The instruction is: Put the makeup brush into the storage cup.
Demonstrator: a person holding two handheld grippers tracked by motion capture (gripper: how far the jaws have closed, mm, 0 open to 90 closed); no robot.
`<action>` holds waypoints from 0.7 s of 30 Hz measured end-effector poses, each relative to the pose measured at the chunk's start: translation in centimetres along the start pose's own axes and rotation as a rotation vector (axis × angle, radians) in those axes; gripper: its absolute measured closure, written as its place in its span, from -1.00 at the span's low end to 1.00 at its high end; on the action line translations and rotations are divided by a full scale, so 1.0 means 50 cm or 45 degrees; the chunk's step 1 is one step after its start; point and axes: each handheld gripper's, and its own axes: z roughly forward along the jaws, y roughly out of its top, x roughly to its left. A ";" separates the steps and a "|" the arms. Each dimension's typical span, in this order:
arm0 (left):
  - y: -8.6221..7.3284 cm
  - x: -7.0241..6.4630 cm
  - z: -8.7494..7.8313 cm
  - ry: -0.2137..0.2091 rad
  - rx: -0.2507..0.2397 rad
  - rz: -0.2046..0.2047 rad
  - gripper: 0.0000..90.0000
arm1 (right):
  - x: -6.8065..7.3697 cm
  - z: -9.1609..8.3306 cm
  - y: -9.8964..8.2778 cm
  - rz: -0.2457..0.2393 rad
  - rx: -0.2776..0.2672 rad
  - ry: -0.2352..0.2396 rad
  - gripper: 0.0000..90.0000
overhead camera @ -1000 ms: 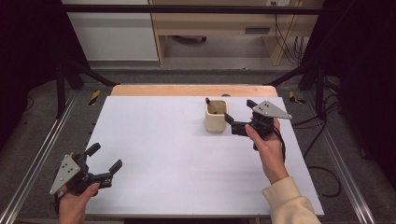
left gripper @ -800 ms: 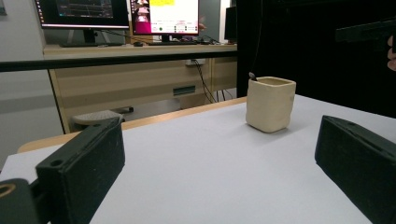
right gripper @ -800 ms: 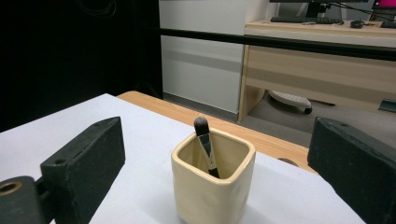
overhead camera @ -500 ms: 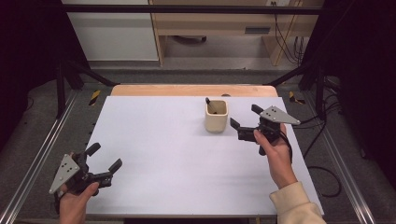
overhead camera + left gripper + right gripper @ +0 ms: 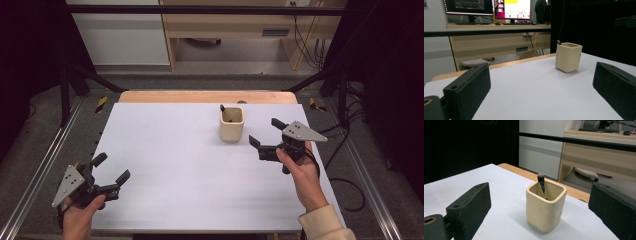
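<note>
Right gripper hovering, fingers spread, facing cream cup holding makeup brush, lined up for grasp; left gripper idling far off, fingers spread.

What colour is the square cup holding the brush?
Cream cup, clearest in the right gripper view.

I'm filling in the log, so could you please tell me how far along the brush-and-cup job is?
Done: the brush stands inside the cream cup, bristles up. In hand: nothing; the right tongs sit open beside the cup, apart from it, and the left tongs rest open at the table's near corner. Left: seemingly nothing.
</note>
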 end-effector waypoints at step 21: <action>0.000 0.005 -0.006 0.001 -0.006 0.003 -0.99 | -0.010 -0.087 -0.026 -0.054 -0.041 -0.043 -0.90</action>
